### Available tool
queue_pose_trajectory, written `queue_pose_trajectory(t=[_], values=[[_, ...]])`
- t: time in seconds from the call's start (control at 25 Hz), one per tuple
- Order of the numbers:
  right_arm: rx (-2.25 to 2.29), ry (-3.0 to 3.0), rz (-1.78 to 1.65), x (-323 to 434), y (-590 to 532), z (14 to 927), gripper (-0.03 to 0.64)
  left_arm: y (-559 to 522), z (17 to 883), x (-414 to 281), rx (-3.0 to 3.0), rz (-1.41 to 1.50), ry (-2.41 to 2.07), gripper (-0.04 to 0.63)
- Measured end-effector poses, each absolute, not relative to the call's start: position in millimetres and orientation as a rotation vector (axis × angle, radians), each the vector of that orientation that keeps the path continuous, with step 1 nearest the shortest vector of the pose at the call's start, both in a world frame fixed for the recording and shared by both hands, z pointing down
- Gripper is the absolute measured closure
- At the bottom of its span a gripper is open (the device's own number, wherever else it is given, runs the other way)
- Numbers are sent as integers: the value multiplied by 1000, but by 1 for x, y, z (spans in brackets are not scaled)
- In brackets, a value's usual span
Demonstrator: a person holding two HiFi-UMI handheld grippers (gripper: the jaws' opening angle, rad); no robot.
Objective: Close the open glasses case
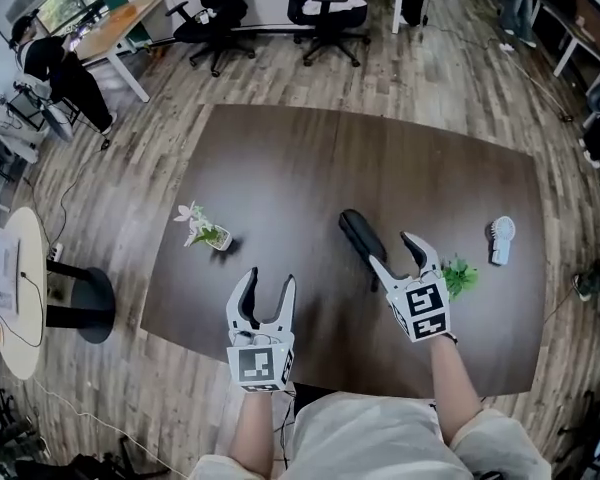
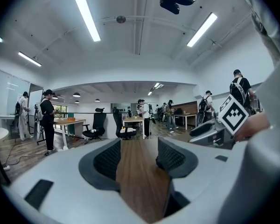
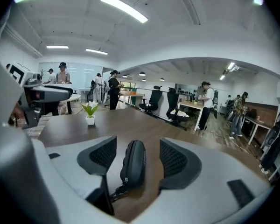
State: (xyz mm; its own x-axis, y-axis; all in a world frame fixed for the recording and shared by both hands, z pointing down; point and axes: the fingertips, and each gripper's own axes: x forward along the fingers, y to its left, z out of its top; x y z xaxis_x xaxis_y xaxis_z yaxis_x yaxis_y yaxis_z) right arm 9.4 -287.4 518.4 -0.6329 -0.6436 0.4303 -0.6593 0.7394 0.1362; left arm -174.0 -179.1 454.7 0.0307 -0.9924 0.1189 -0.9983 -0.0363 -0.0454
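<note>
Here the black, oblong zippered glasses case (image 1: 361,236) lies on the dark brown wooden table (image 1: 280,168), lengthwise between the wide-spread, untouching jaws of the right gripper (image 1: 392,251), while the left gripper (image 1: 270,278), equally spread and empty, hangs well apart.

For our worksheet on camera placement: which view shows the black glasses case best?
The right gripper view: the glasses case lies close up between the open jaws, untouched. The head view shows it small and dark on the table, at the right gripper's tips. The left gripper view misses it.
</note>
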Motion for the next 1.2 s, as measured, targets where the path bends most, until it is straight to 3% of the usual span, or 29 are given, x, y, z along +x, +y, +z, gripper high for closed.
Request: queue_pose_trajectory(t=[0.28,0.56,0.8,1.2], values=[[868,-2348,153,-20,-297,584,272,-177,473,-183,2198,200,-2098,342],[837,-2215,201,-27,-308,629,259,-177,482,-190,2178,201,-2078,342],[877,-2178,268,-25,-316,646,319,-175,484,-189,2180,205,-2061,342],[905,-2252,256,-28,-318,628,347,-171,480,-179,2224,210,-2026,337]])
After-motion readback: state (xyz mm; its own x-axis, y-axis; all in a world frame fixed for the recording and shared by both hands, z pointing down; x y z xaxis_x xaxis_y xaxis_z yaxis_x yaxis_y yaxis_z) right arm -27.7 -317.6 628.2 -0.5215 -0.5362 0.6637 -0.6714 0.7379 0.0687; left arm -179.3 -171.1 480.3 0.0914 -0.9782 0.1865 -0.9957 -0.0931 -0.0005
